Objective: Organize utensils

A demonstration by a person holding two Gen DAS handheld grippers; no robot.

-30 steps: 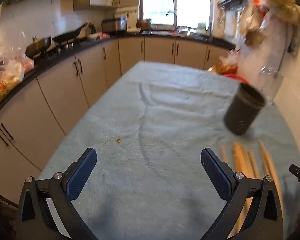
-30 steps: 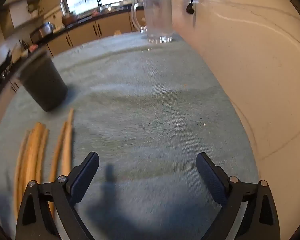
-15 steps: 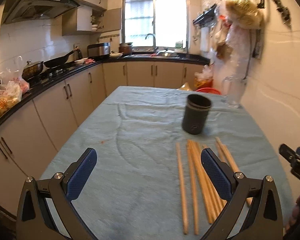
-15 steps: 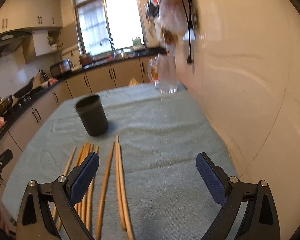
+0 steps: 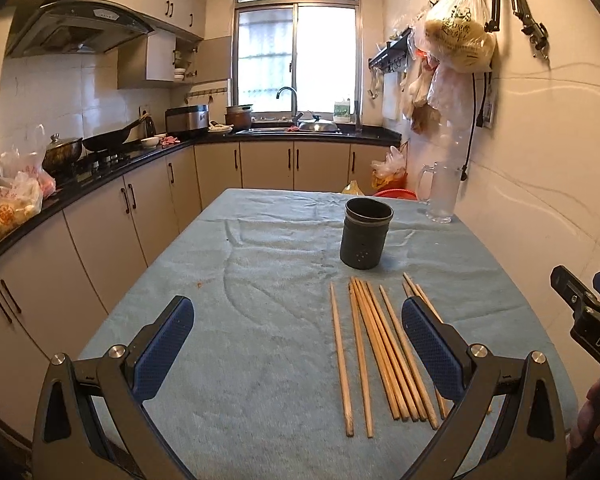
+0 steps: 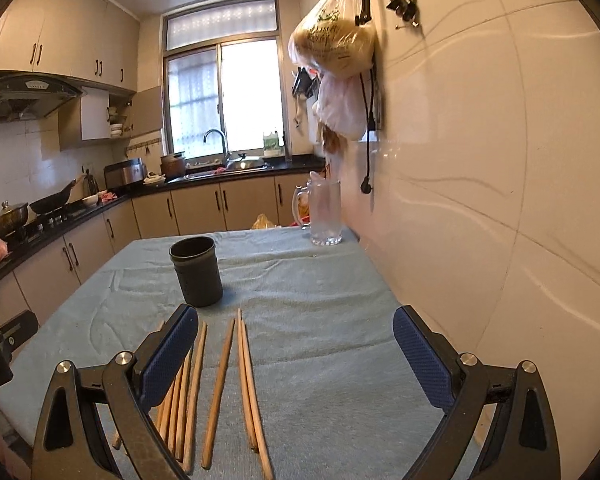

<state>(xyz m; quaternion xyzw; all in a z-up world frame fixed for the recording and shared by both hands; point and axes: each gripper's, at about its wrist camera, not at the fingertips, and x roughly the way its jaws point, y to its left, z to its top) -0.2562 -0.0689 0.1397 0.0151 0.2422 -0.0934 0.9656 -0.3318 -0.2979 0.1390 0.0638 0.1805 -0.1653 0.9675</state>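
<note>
Left wrist view: left tool [image 5: 298, 342] has tilted up from the cloth a second ago, jaws spread, empty; chopsticks [image 5: 380, 344] now lie ahead toward its right finger, dark holder cup [image 5: 366, 238] beyond them on the bench [image 5: 260, 240]. Right tool [image 6: 294, 354] likewise spread, empty, chopsticks [image 6: 220, 384] by its left finger. Nothing gripped yet; pickup looks next.

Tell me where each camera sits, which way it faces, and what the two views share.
Left wrist: on the left gripper, held open above the table's near end, facing the window; the right gripper shows at the right edge.
Right wrist: on the right gripper, open, nearer the wall, facing likewise.
Both show the chopsticks, dark cup and glass mug.
</note>
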